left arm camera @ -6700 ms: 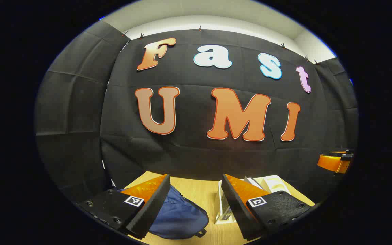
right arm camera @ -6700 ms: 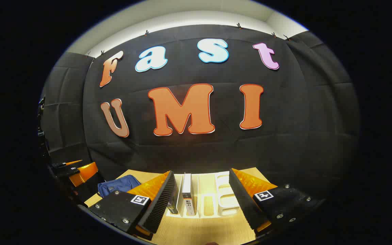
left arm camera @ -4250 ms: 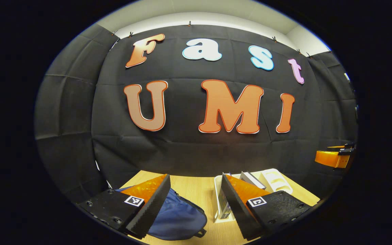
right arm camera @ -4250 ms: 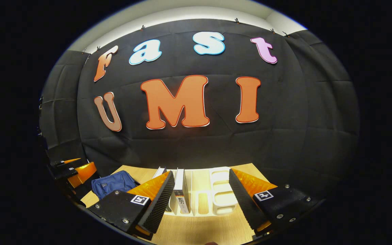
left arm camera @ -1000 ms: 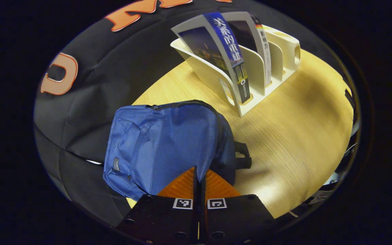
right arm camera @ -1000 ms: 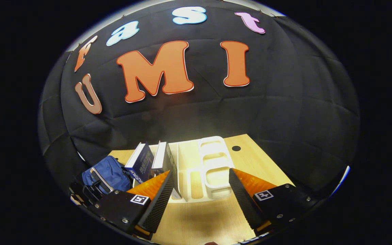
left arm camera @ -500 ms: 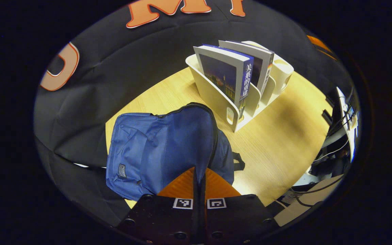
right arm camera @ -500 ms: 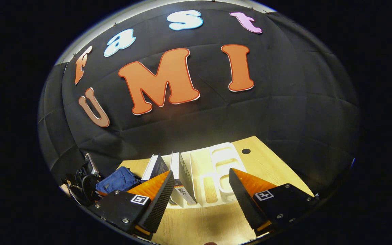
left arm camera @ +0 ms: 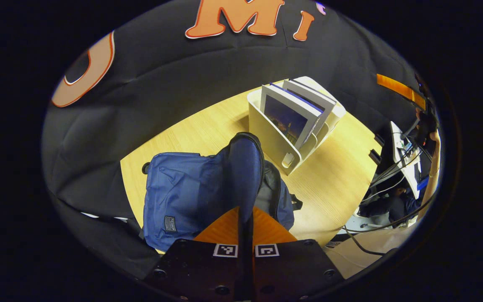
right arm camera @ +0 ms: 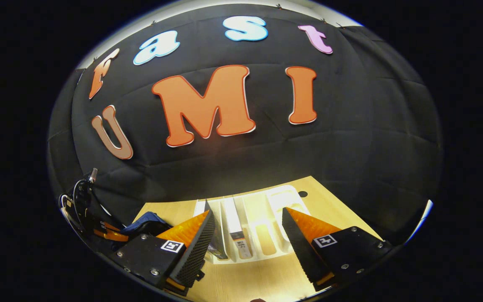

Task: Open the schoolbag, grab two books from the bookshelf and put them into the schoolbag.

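- Up close in the left gripper view, the left gripper (left arm camera: 245,218) has its two fingers pressed together on a fold of the blue schoolbag (left arm camera: 191,197), pinching the fabric at the bag's top edge.
- The pinched part stands up as a narrow ridge of darker blue cloth with a black zipper line running along its right side; the rest of the bag slumps below and to the left on the wooden table (left arm camera: 329,176).
- The schoolbag is plain blue fabric with a front pocket and a small dark label patch near its lower corner; a black strap end pokes out on its right.
- Just beyond the bag stands a cream bookshelf (left arm camera: 273,142), a slotted desk rack, with two books (left arm camera: 294,115) leaning in its nearer slots; the front one shows a dark cover with a night-sky picture.
- Seen from the right gripper view, the right gripper (right arm camera: 247,235) hangs with its fingers spread wide apart, holding nothing, above the table's near edge in front of the bookshelf (right arm camera: 275,226).
- There the books (right arm camera: 235,224) show edge-on in the rack's left slots, and the schoolbag (right arm camera: 147,222) is a blue patch at the lower left.
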Motion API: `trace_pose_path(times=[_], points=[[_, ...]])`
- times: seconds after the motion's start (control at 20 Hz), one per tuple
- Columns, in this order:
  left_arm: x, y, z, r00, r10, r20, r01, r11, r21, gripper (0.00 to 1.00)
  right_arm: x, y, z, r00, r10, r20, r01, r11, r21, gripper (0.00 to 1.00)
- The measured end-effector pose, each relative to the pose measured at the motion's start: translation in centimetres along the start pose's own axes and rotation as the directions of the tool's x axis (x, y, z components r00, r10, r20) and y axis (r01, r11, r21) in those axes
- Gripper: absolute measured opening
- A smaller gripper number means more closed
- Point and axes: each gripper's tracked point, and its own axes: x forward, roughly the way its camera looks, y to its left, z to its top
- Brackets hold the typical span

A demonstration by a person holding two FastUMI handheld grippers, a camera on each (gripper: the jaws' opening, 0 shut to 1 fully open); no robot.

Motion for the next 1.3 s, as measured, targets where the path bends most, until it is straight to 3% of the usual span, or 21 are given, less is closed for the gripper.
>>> trace_pose_path(times=[0.2, 0.4, 0.65, 0.85, 1.3], points=[[0.2, 1.6, -0.3, 0.995, -0.089, 0.04, 0.09, 0.995, -0.039, 0.01, 2.4, 5.1, 0.5, 0.988, 0.063, -0.144, -0.072, 0.995, -0.064, 0.96], [0.6, 4.2, -1.3, 0.991, -0.112, 0.073, 0.118, 0.988, -0.095, 0.01, 6.1, 10.2, -1.2, 0.927, 0.134, -0.351, -0.141, 0.99, 0.006, 0.97], [0.8, 6.3, -2.5, 0.986, -0.122, 0.11, 0.138, 0.979, -0.148, 0.01, 11.6, 12.2, -4.7, 0.842, 0.083, -0.533, -0.125, 0.991, -0.043, 0.97], [1.0, 6.6, -2.7, 0.983, -0.142, 0.115, 0.16, 0.974, -0.16, 0.01, 14.1, 12.5, -7.6, 0.786, 0.006, -0.619, -0.096, 0.989, -0.112, 0.97], [2.0, 7.6, -3.4, 0.983, -0.154, 0.103, 0.172, 0.967, -0.187, 0.01, 16.7, 12.4, -12.0, 0.704, -0.08, -0.706, -0.084, 0.977, -0.195, 0.97]])
